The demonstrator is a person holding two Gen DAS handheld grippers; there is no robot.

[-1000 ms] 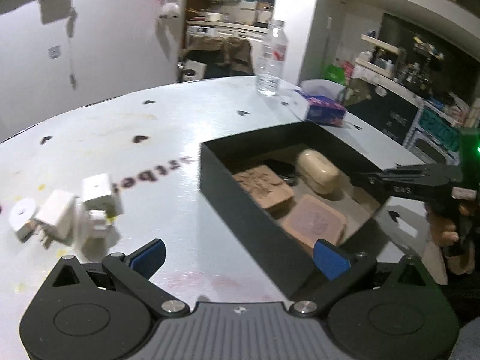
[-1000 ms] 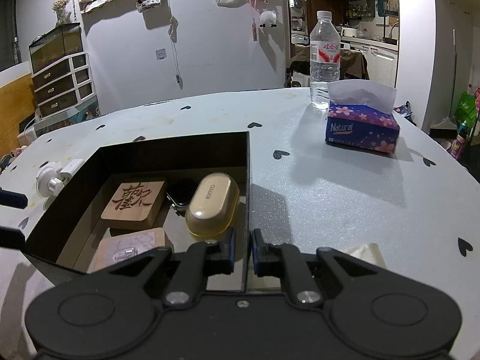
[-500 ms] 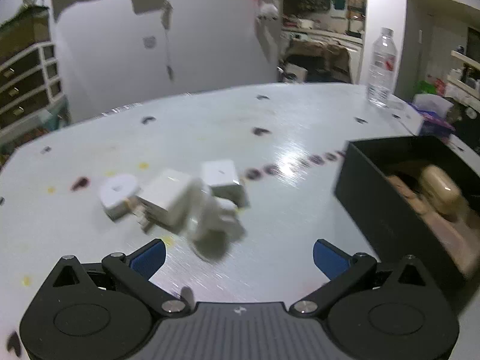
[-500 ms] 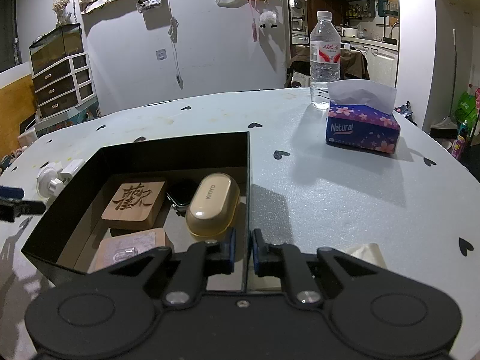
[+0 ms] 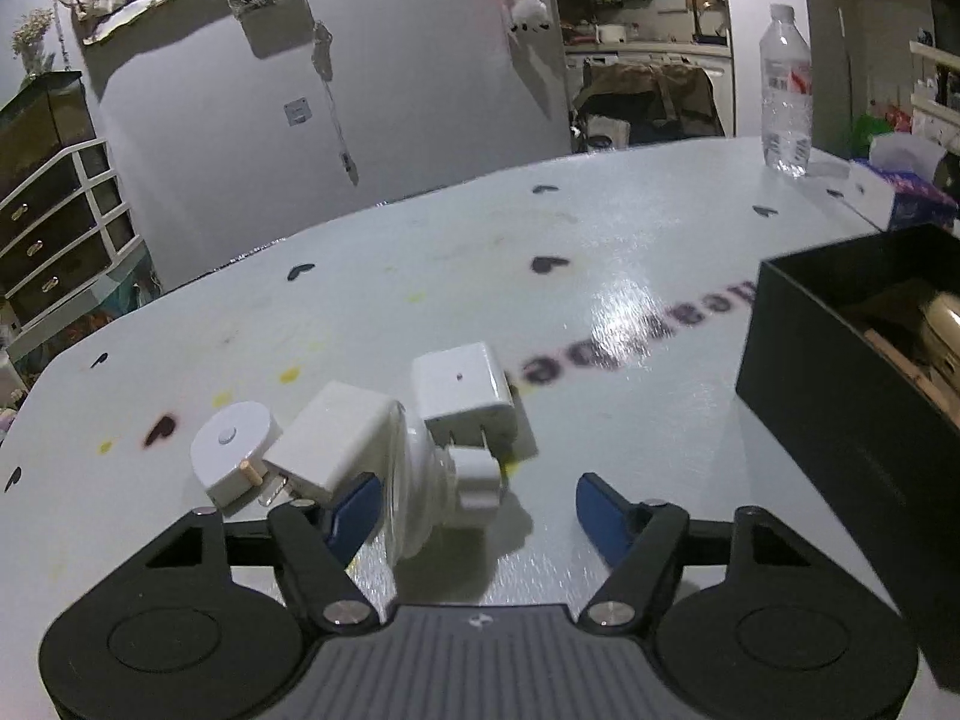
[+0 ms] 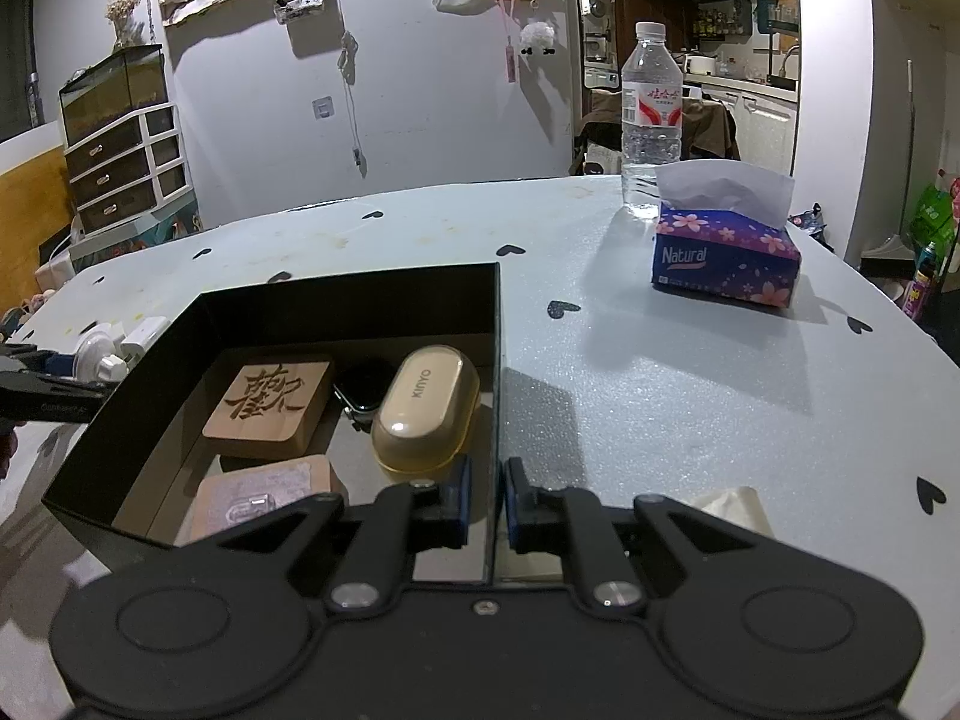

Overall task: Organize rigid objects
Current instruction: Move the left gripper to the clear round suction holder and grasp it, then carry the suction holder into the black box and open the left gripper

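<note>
Several white plug pieces lie together on the pale table: a round one (image 5: 234,444), a flat charger (image 5: 336,444), a cube charger (image 5: 465,390) and a knobbed piece with a clear disc (image 5: 444,486). My left gripper (image 5: 477,510) is low over the table and its jaws are closing, with the knobbed piece between them; the right pad stands clear of it. My right gripper (image 6: 486,498) is shut on the near right wall of the black box (image 6: 360,300). Inside the box lie a carved wooden block (image 6: 270,399), a cream case (image 6: 426,408), a dark watch (image 6: 363,387) and a pinkish block (image 6: 264,492).
A water bottle (image 6: 651,120) and a purple tissue pack (image 6: 726,264) stand at the far right of the table. The black box (image 5: 840,372) sits to the right of the plug pieces. A crumpled tissue (image 6: 729,504) lies by my right gripper. Drawers stand beyond the table's left edge.
My left gripper swung left from the box to the white plug pieces, dropped lower, and its jaws narrowed around the knobbed piece. The right gripper has not moved.
</note>
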